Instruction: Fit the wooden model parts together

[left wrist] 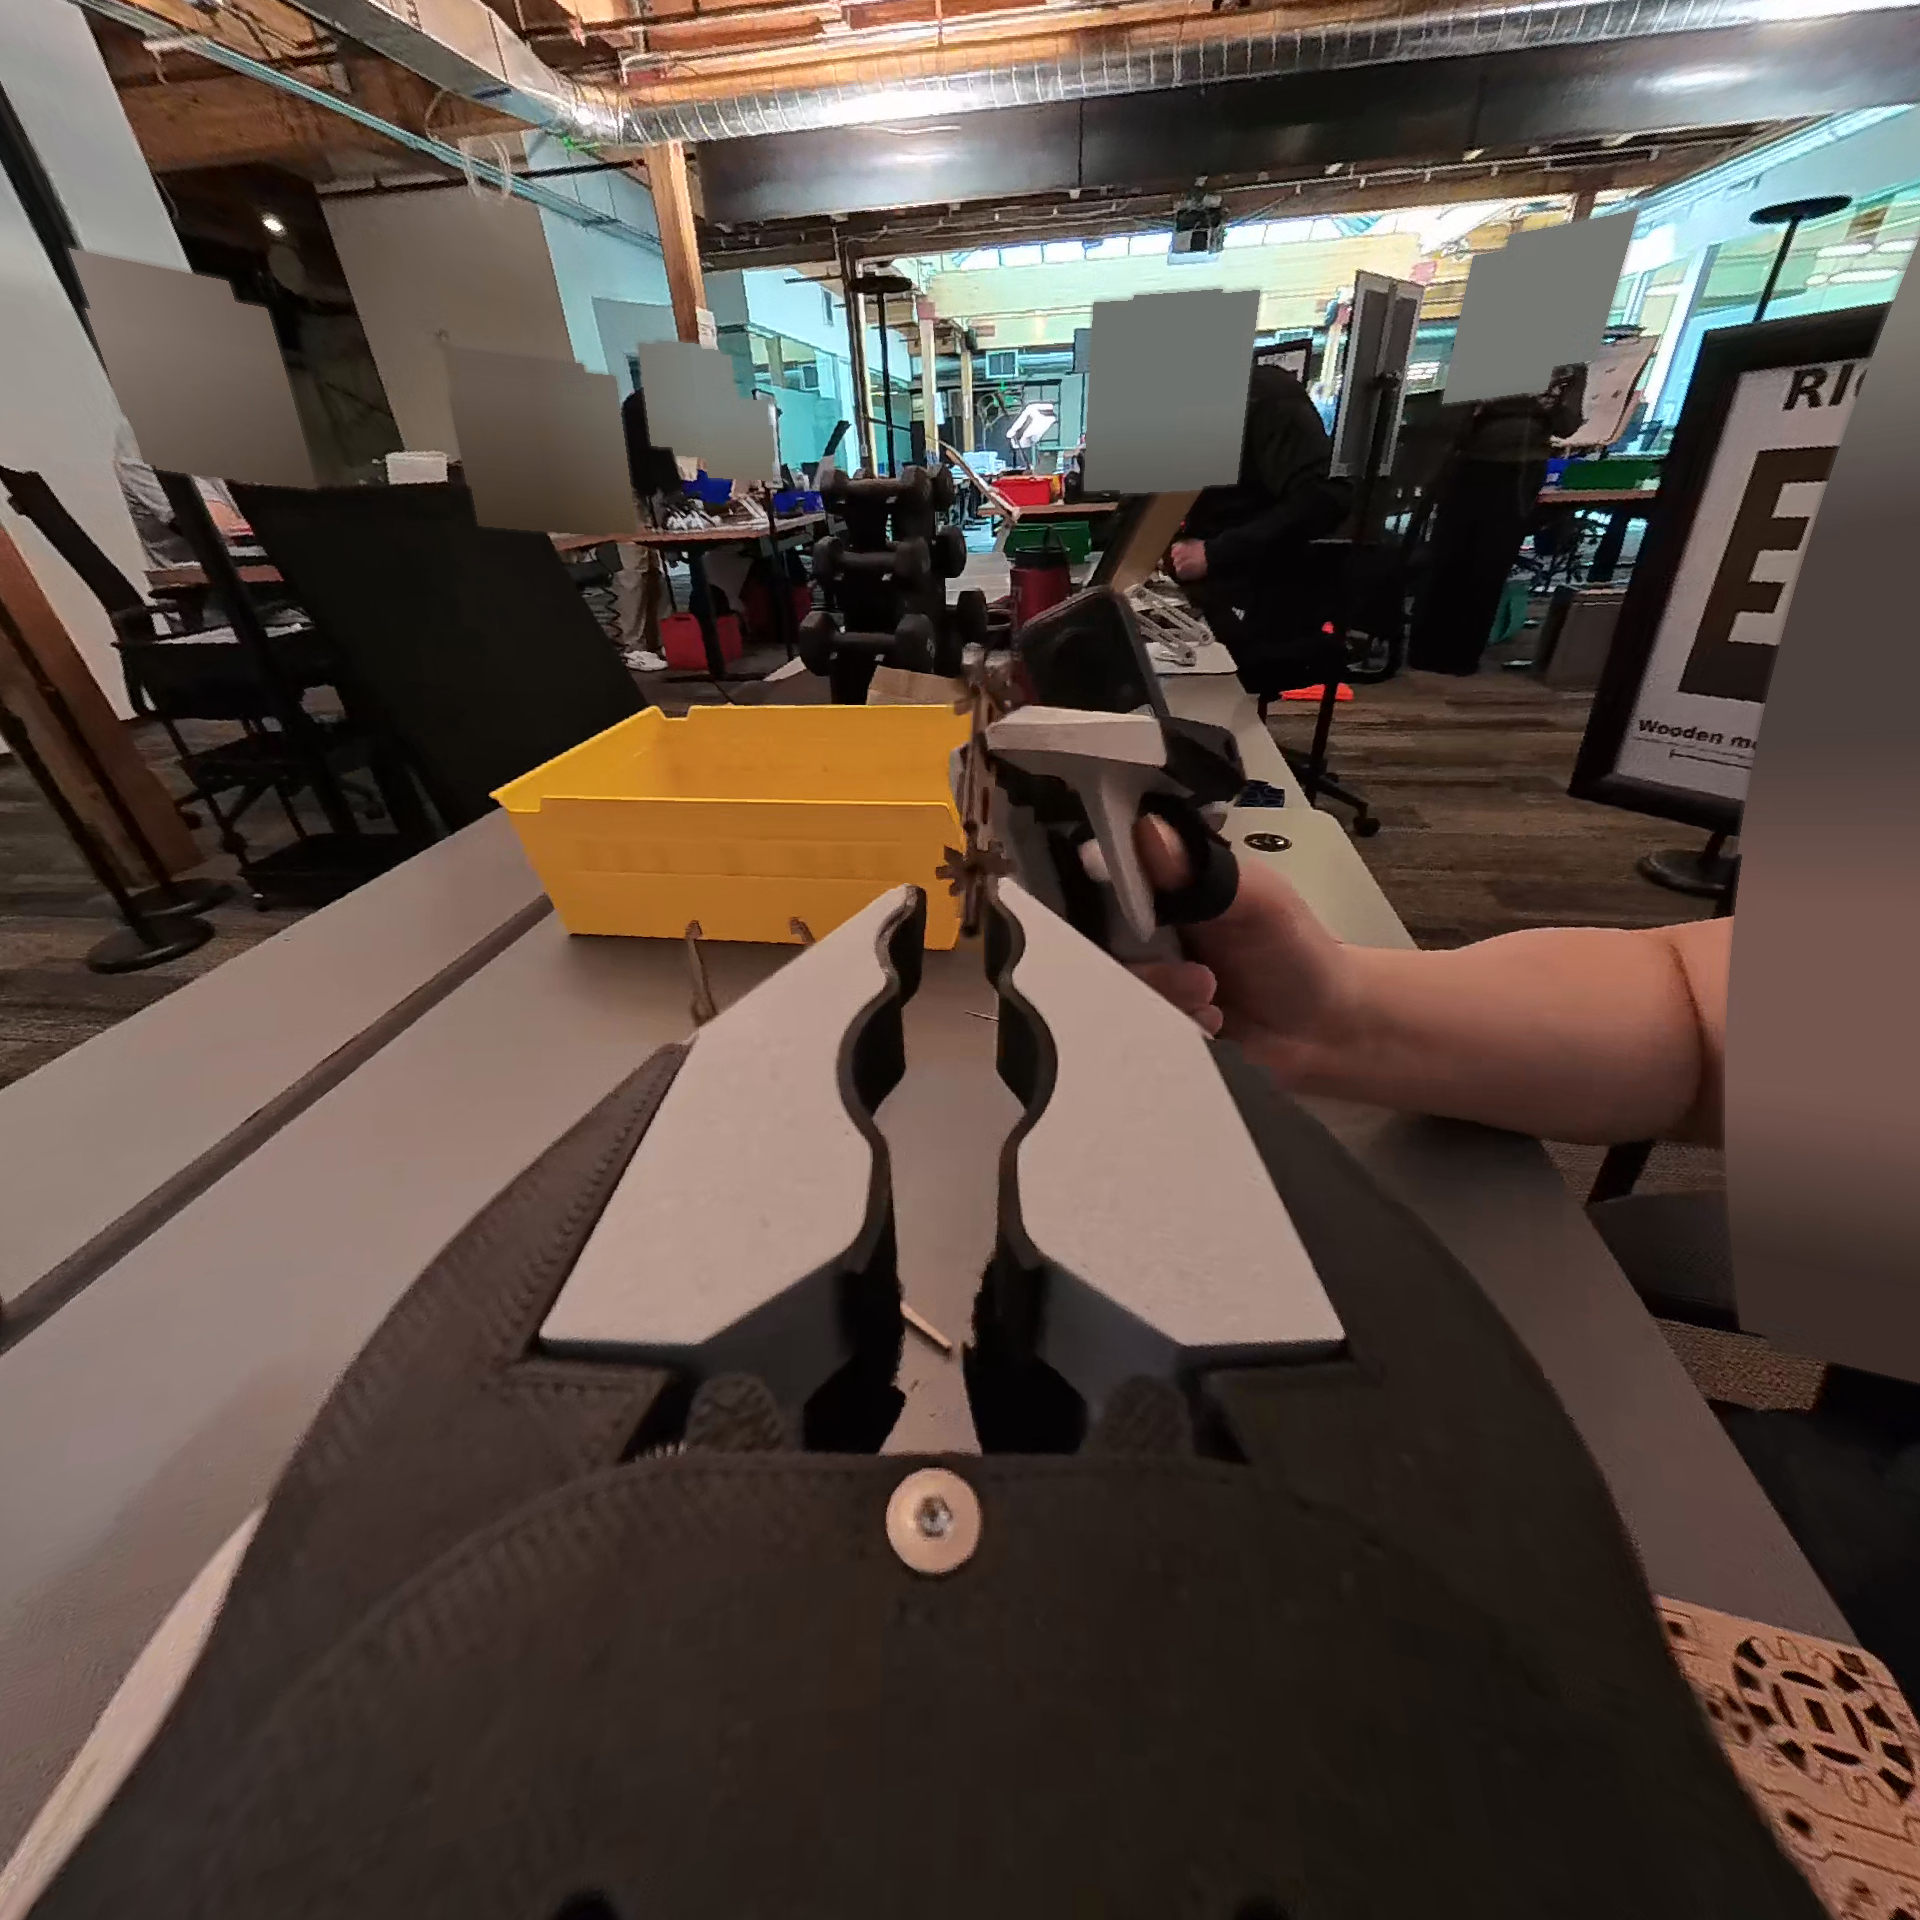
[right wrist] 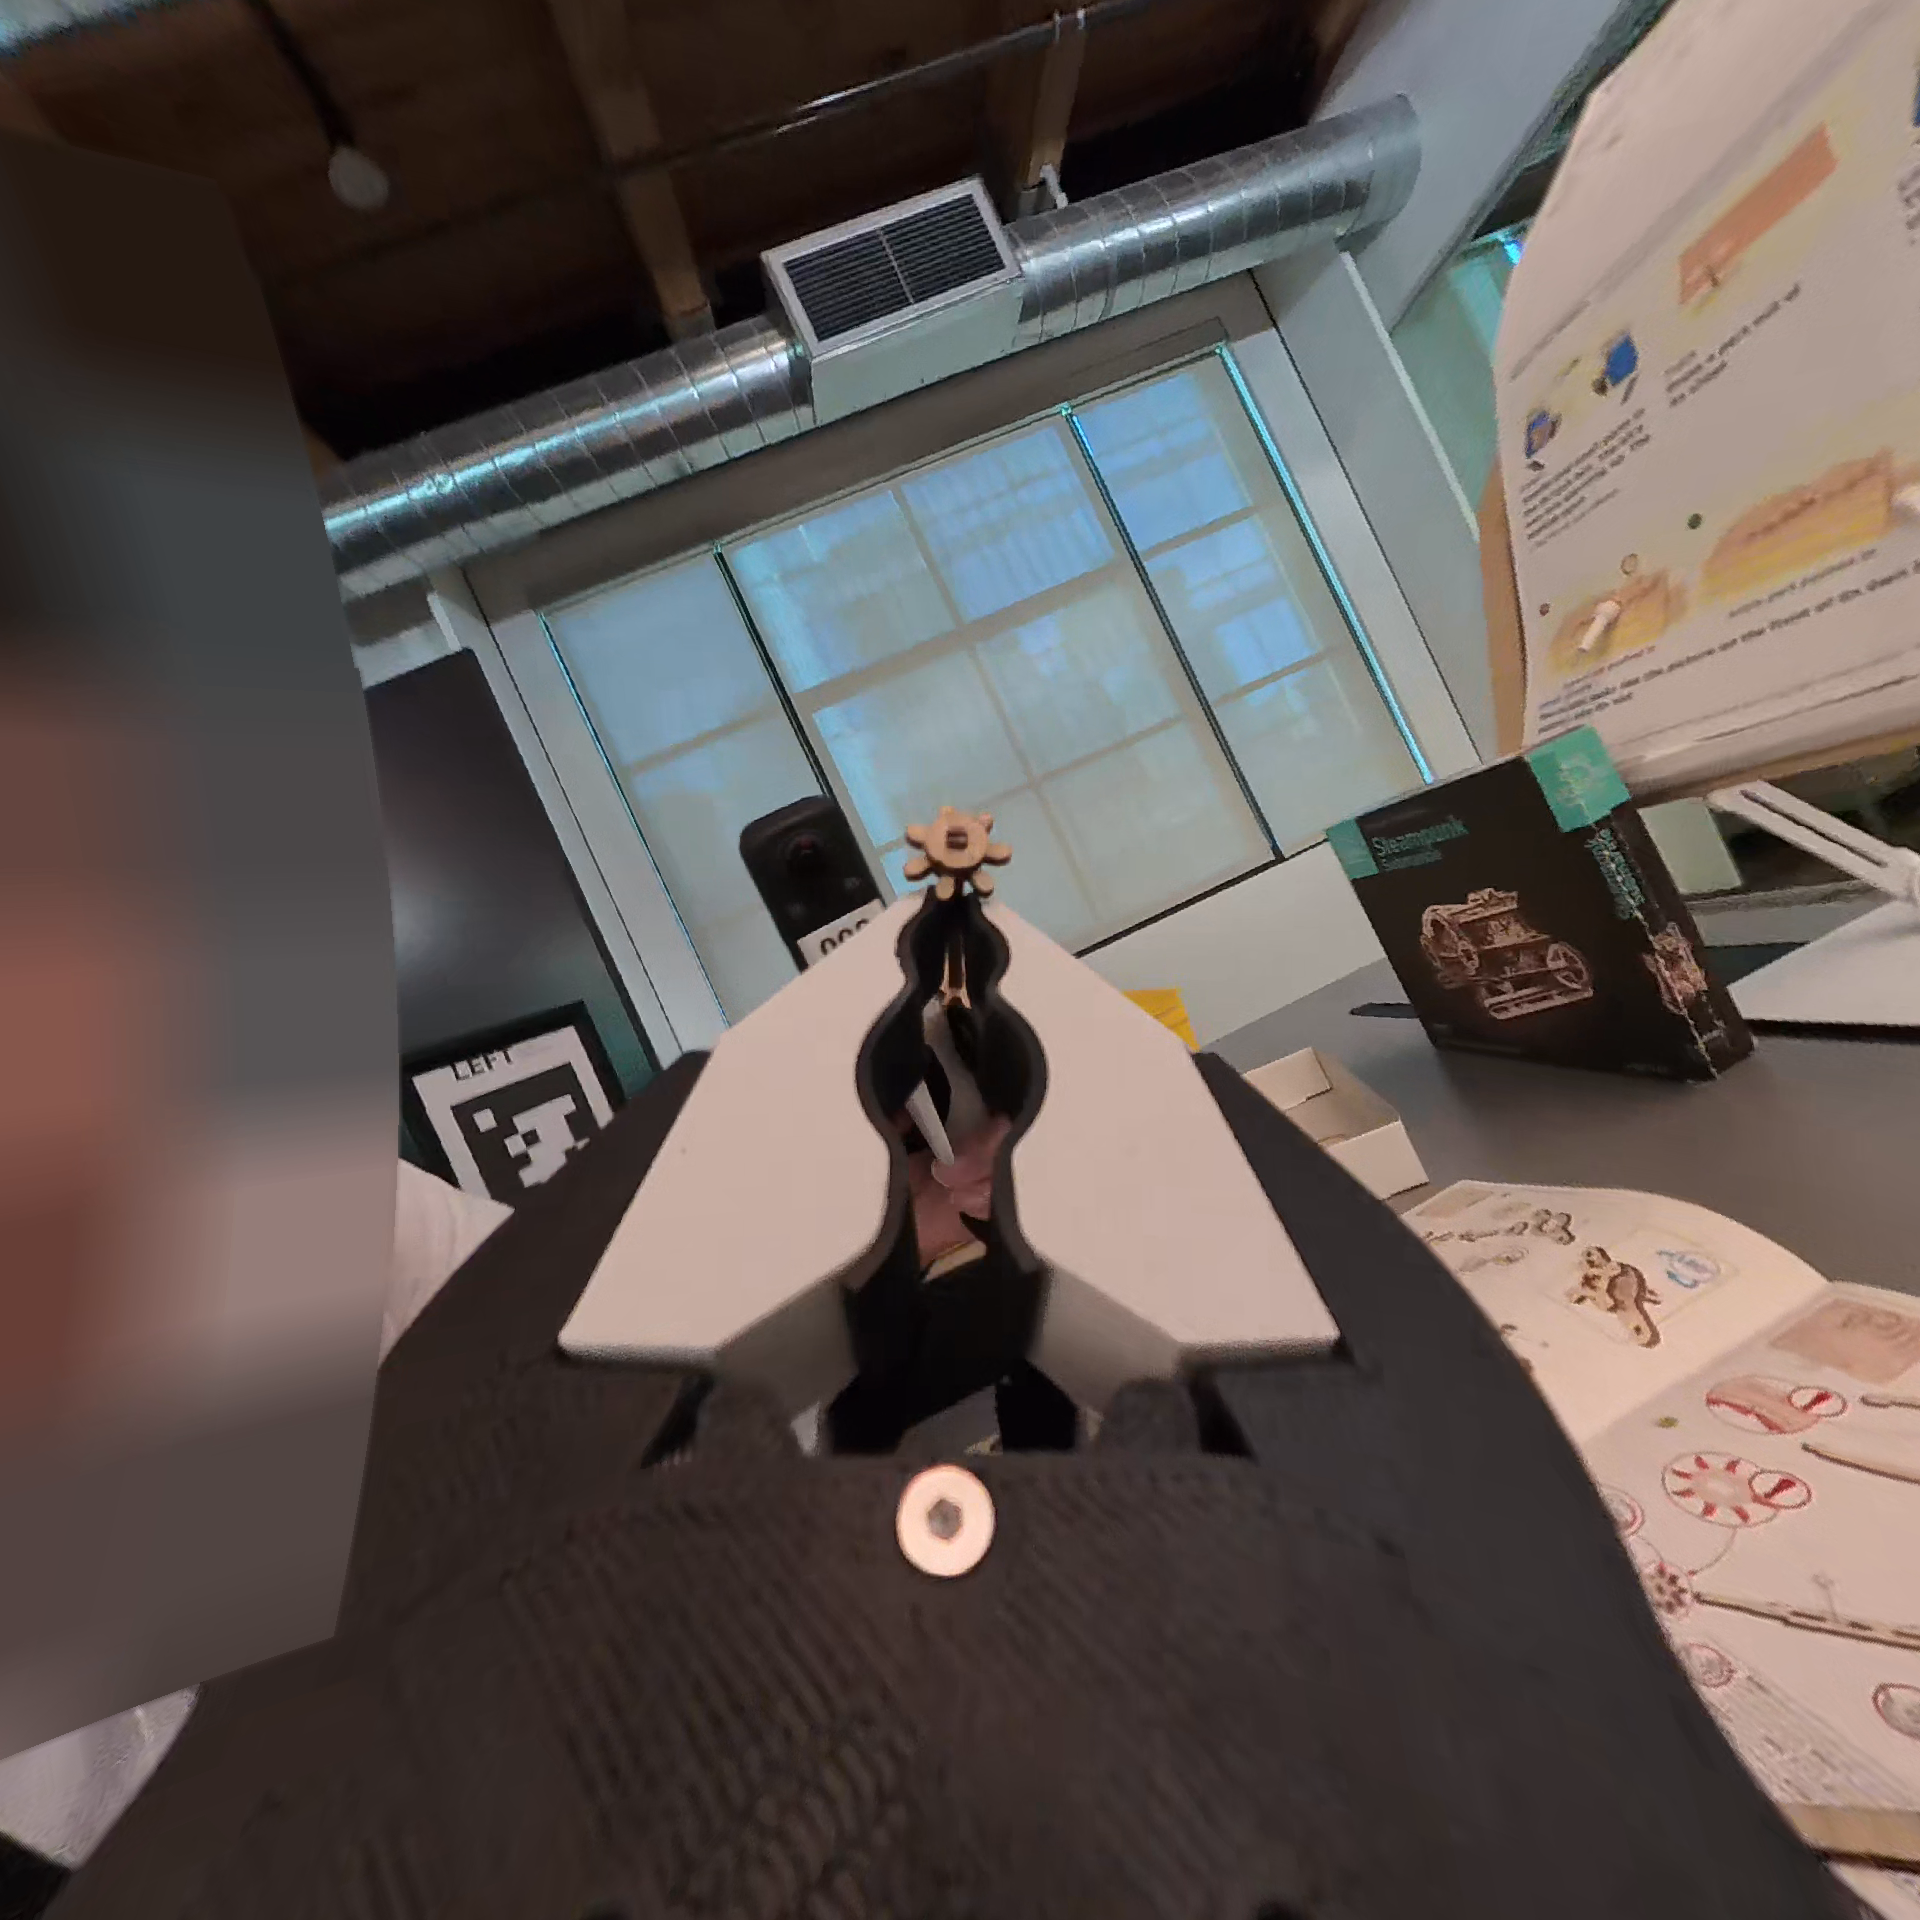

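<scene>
Closest to the left wrist camera, the left gripper [left wrist: 951,925] points out over the grey table [left wrist: 312,1091] with its 2 fingers parted by a narrow gap and nothing between them. A thin wooden sliver [left wrist: 927,1330] lies on the tabletop under that gap, near the finger bases. At the near right corner sits a laser-cut wooden sheet [left wrist: 1808,1745] with cut-out shapes.

Just beyond the left fingertips, the right gripper [left wrist: 982,821] is held up off the table by a bare hand [left wrist: 1236,966], turned sideways. It is clamped on a slim wooden model part [left wrist: 975,800], which stands roughly upright, with a small gear at its lower end almost touching the left gripper's tips. From the right wrist camera the same gear-tipped part [right wrist: 956,854] sticks out past the right gripper [right wrist: 951,925], whose fingers pinch the stem.

Behind them a yellow bin [left wrist: 727,821] rests on the table, and 2 small wooden pieces [left wrist: 701,966] lie against its front wall. Beside the right gripper an open instruction booklet [right wrist: 1714,1403] is spread flat, with a dark kit box [right wrist: 1538,914] standing farther back. People work at desks well beyond.
</scene>
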Motion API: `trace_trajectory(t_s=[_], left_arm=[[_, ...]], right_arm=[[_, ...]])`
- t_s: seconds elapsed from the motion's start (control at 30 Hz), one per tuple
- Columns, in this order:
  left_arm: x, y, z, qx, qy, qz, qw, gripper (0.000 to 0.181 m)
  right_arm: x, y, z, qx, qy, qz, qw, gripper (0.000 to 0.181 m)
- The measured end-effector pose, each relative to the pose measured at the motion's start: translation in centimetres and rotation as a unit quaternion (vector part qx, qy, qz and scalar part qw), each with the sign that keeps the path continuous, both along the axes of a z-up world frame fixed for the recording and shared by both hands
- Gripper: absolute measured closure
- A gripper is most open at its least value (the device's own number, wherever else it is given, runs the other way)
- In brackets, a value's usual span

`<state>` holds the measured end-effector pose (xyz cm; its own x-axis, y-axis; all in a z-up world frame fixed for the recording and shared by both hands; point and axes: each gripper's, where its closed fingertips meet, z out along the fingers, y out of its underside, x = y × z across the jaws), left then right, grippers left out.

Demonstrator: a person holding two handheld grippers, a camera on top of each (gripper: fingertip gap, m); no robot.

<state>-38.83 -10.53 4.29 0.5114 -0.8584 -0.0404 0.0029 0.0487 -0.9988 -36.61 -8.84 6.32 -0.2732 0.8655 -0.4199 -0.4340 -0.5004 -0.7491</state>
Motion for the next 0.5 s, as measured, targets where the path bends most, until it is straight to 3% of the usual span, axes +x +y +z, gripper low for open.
trace_trajectory(t_s=[0.27, 0.5], left_arm=[[0.5, -1.2, 0.2, -0.037, -0.037, -0.07, 0.996, 0.181], [0.6, -1.2, 0.5, -0.025, -0.042, -0.06, 0.997, 0.181]], right_arm=[[0.0, -1.3, 0.5, 0.072, -0.006, -0.008, 0.997, 0.181], [-0.1, -2.0, 0.6, 0.095, -0.018, 0.007, 0.995, 0.169]])
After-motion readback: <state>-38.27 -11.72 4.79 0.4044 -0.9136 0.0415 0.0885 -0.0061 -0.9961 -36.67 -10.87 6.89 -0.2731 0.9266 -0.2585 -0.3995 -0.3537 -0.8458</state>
